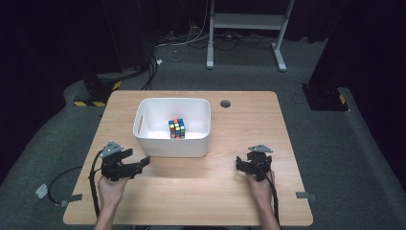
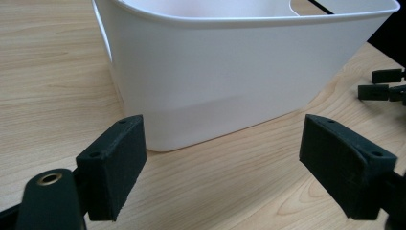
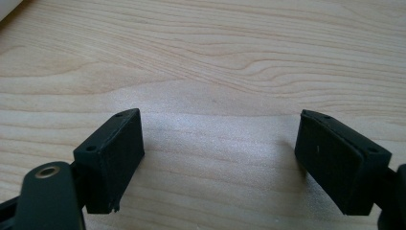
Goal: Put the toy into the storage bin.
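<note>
We cannot read the colours on the puzzle cube (image 1: 176, 128) tile by tile — it is too small in the high view, and its lower face is hidden against the floor of the white bin (image 1: 143, 139). In the left gripper view the bin (image 2: 230, 81) is cut off at the top edge, its inside hidden by its near wall. The person's forearms leave the bottom edge.

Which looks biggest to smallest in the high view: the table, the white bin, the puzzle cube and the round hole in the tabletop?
1. table
2. white bin
3. puzzle cube
4. round hole, though it lies farther from the camera, so it may look a little smaller than it is.
</note>
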{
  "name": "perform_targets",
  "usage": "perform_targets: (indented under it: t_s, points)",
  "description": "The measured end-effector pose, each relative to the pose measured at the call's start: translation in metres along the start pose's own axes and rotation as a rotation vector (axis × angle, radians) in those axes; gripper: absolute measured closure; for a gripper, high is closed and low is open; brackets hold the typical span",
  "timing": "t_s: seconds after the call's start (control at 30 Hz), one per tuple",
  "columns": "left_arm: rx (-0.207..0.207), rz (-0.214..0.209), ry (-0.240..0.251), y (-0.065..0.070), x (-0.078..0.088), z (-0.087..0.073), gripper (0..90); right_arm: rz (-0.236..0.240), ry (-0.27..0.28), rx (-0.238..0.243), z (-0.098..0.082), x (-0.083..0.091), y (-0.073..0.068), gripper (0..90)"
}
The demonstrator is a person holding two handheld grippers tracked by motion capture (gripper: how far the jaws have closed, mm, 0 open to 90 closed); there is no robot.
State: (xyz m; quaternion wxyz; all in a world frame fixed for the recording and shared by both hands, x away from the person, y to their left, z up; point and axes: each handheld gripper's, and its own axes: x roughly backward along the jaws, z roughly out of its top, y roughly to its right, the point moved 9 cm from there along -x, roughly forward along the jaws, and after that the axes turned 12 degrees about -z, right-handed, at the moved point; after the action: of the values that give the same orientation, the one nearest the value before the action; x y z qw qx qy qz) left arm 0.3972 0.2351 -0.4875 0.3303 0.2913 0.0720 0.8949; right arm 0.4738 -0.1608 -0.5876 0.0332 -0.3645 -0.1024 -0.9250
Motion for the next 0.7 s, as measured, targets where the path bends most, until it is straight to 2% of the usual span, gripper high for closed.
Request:
perform_targets:
  t_s: [0.13,0.4,0.7]
  points:
    - [0.015,0.002,-0.003,-0.004,0.000,-0.002,16.0,0.000,0.001,0.001,0.000,0.000,0.000,17.0]
    - [0.013,0.053,-0.014,-0.011,-0.003,-0.007,13.9,0.000,0.000,0.001,0.000,0.000,0.000,17.0]
    - [0.025,0.085,-0.034,-0.018,-0.010,-0.015,14.0,0.000,0.001,0.000,0.000,0.000,0.000,17.0]
